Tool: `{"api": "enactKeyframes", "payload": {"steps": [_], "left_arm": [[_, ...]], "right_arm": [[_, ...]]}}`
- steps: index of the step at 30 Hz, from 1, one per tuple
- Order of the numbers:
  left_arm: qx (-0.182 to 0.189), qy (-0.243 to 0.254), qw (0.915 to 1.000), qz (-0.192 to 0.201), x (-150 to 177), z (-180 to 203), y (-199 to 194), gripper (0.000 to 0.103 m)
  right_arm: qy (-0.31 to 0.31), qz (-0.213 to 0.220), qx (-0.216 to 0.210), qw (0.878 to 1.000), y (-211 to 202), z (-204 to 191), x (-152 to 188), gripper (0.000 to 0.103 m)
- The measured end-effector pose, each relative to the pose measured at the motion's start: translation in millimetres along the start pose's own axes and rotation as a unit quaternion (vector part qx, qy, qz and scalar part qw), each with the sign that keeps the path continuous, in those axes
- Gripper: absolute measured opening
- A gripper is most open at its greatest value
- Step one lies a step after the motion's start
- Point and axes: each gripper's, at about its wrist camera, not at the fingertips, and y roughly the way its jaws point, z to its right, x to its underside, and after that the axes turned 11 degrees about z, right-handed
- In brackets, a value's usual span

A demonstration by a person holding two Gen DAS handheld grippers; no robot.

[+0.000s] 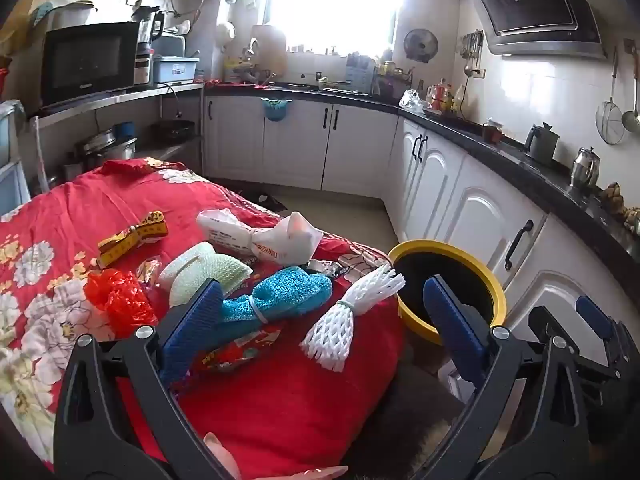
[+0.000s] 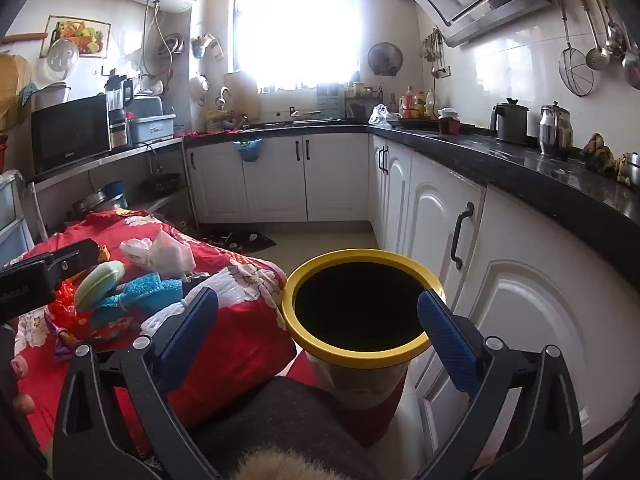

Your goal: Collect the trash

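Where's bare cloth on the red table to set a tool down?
Free: the near strip of the red cloth, below the white foam net and blue net; also the far end behind the white bag. Crowded: the middle, from the orange bag across to the foam net by the yellow bin.

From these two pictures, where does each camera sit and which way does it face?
Left wrist: on the left gripper, looking down over the trash on the red floral cloth; its open jaws and the right gripper show.
Right wrist: on the right gripper, looking at the yellow-rimmed bin; its open jaws and part of the left gripper show.
Shared: cloth, bin, blue net bundle, kitchen window.
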Motion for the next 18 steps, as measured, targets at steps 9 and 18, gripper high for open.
{"api": "enactKeyframes", "payload": {"steps": [9,18], "left_arm": [[-0.001,0.005,1.0000,0.004,-5.0,3.0,-3.4,0.092],[0.003,0.005,1.0000,0.008,-6.0,9.0,-9.8,0.092]], "right_arm": [[0.007,0.003,-0.003,1.000,-1.8,-1.4,-4.8,0.097],[0.010,0.009,-0.004,1.000,-6.4,3.1,-4.0,0.097]]}}
